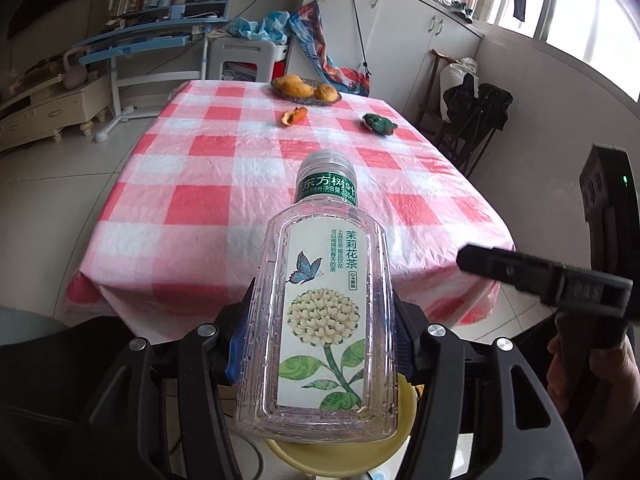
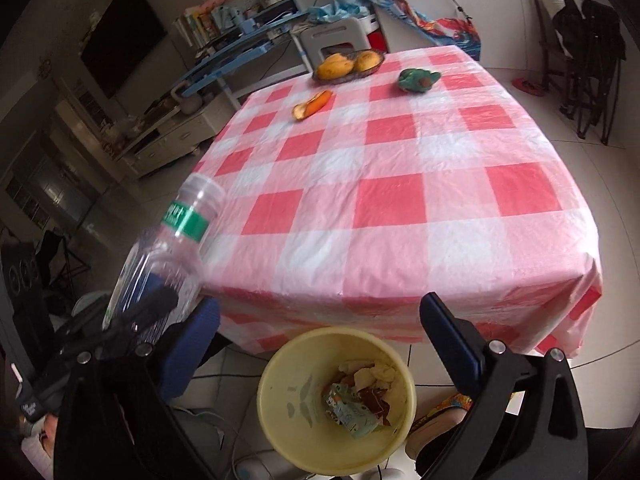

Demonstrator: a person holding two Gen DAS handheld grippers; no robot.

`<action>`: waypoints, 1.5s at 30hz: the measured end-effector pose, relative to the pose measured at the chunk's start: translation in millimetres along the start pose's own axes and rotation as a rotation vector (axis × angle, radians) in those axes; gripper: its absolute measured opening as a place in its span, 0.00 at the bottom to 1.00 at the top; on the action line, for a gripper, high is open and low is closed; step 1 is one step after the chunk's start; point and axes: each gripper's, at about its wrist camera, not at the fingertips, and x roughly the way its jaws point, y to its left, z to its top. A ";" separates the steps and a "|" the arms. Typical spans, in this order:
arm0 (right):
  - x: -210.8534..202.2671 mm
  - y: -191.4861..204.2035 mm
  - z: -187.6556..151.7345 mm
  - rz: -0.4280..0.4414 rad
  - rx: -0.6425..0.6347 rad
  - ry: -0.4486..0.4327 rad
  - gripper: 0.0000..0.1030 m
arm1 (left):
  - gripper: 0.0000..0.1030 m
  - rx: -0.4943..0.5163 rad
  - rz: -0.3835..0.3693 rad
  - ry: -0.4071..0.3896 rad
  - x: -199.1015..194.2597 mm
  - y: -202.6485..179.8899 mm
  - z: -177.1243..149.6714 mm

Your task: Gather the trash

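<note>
My left gripper is shut on a clear empty tea bottle with a butterfly-and-flower label, its cap pointing at the table. The bottle hangs above a yellow bin. In the right wrist view the bottle shows tilted at the left. My right gripper stands open over the yellow bin with nothing between its blue pads. Crumpled wrappers lie in the bin. An orange peel and a green crumpled wrapper lie at the far end of the checked table.
A basket of mangoes stands at the table's far edge. The bin is on the floor against the table's near edge. A plastic stool and a blue desk stand behind the table. Dark folded chairs are at the right.
</note>
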 end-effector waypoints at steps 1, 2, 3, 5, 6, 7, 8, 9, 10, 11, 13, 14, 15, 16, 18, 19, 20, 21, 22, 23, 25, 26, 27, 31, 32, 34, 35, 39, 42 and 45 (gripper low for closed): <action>-0.6 -2.3 0.8 -0.022 0.013 -0.013 0.93 | 0.53 0.016 -0.004 0.016 1.5 -4.3 -4.5; -2.2 -4.8 1.1 -0.034 0.027 -0.022 0.93 | 0.53 0.035 -0.011 0.034 3.7 -8.5 -8.5; -3.3 -6.5 1.4 -0.040 0.039 -0.032 0.93 | 0.53 0.056 -0.023 0.061 6.2 -14.2 -12.8; -6.7 -8.2 1.6 -0.050 0.052 -0.053 0.93 | 0.53 0.100 -0.047 0.112 11.8 -23.9 -21.1; -7.8 -7.8 2.1 -0.053 0.054 -0.065 0.93 | 0.53 0.119 -0.057 0.136 14.3 -28.0 -24.9; -8.7 -5.9 3.0 -0.056 0.054 -0.074 0.93 | 0.53 0.137 -0.067 0.157 16.7 -31.6 -28.4; -13.7 -10.6 2.0 -0.056 0.053 -0.081 0.93 | 0.53 0.153 -0.070 0.171 18.3 -34.9 -32.0; -14.1 -11.2 0.7 -0.057 0.051 -0.085 0.93 | 0.54 0.168 -0.069 0.178 19.2 -37.0 -34.0; -14.1 -11.2 0.2 -0.061 0.048 -0.089 0.93 | 0.54 0.178 -0.069 0.184 19.6 -38.4 -35.2; -15.8 -13.6 -0.1 -0.064 0.046 -0.090 0.93 | 0.55 0.184 -0.071 0.188 19.8 -39.3 -35.9; -16.6 -13.7 -1.1 -0.068 0.044 -0.094 0.93 | 0.60 0.187 -0.059 0.175 17.2 -40.3 -36.2; -16.1 -13.8 -0.6 -0.069 0.044 -0.095 0.93 | 0.63 0.188 -0.053 0.162 15.2 -40.2 -34.9; -16.0 -13.5 -0.7 -0.071 0.042 -0.097 0.93 | 0.67 0.187 -0.044 0.147 12.9 -39.8 -33.8; -16.0 -13.7 -0.6 -0.072 0.040 -0.098 0.93 | 0.69 0.186 -0.030 0.128 10.2 -39.1 -32.5; -15.1 -13.6 -0.5 -0.075 0.035 -0.098 0.93 | 0.76 0.182 0.007 0.082 5.2 -36.8 -27.7; -14.8 -13.0 -0.8 -0.075 0.031 -0.097 0.93 | 0.77 0.178 0.024 0.059 2.5 -35.2 -25.9; -14.5 -12.7 -1.1 -0.076 0.028 -0.096 0.93 | 0.80 0.171 0.040 0.040 0.3 -32.9 -23.3; -13.8 -12.4 -1.0 -0.078 0.025 -0.094 0.93 | 0.82 0.161 0.055 0.023 -1.7 -30.3 -21.1; -13.4 -12.0 -1.2 -0.080 0.021 -0.092 0.93 | 0.82 0.151 0.065 0.008 -3.7 -27.6 -19.1; -13.0 -11.4 -1.4 -0.081 0.019 -0.091 0.93 | 0.82 0.139 0.074 -0.004 -4.7 -24.9 -16.9; -11.7 -10.6 -1.4 -0.082 0.015 -0.088 0.93 | 0.83 0.120 0.094 -0.025 -7.1 -20.7 -14.1; -11.4 -10.5 -1.6 -0.083 0.014 -0.087 0.93 | 0.84 0.113 0.101 -0.033 -8.3 -19.0 -12.9; -11.1 -10.5 -1.8 -0.083 0.013 -0.086 0.93 | 0.84 0.106 0.106 -0.041 -9.2 -17.3 -12.0; -10.7 -9.8 -2.0 -0.083 0.012 -0.085 0.93 | 0.86 0.093 0.128 -0.070 -12.3 -14.5 -9.9; -10.8 -9.6 -2.2 -0.083 0.011 -0.085 0.93 | 0.86 0.091 0.132 -0.075 -12.9 -14.0 -9.5; -10.8 -9.3 -2.4 -0.083 0.011 -0.085 0.93 | 0.87 0.091 0.137 -0.080 -13.8 -13.5 -9.5; -10.5 -9.2 -2.5 -0.083 0.011 -0.084 0.93 | 0.87 0.091 0.140 -0.082 -13.8 -13.3 -9.6; -10.2 -8.1 -2.4 -0.084 0.005 -0.082 0.93 | 0.88 0.094 0.146 -0.086 -13.7 -13.6 -9.6; -10.4 -7.7 -2.4 -0.083 0.006 -0.085 0.93 | 0.88 0.099 0.164 -0.097 -14.4 -13.3 -9.7; -10.9 -7.3 -2.2 -0.083 0.003 -0.091 0.93 | 0.88 0.097 0.189 -0.112 -15.4 -10.3 -10.2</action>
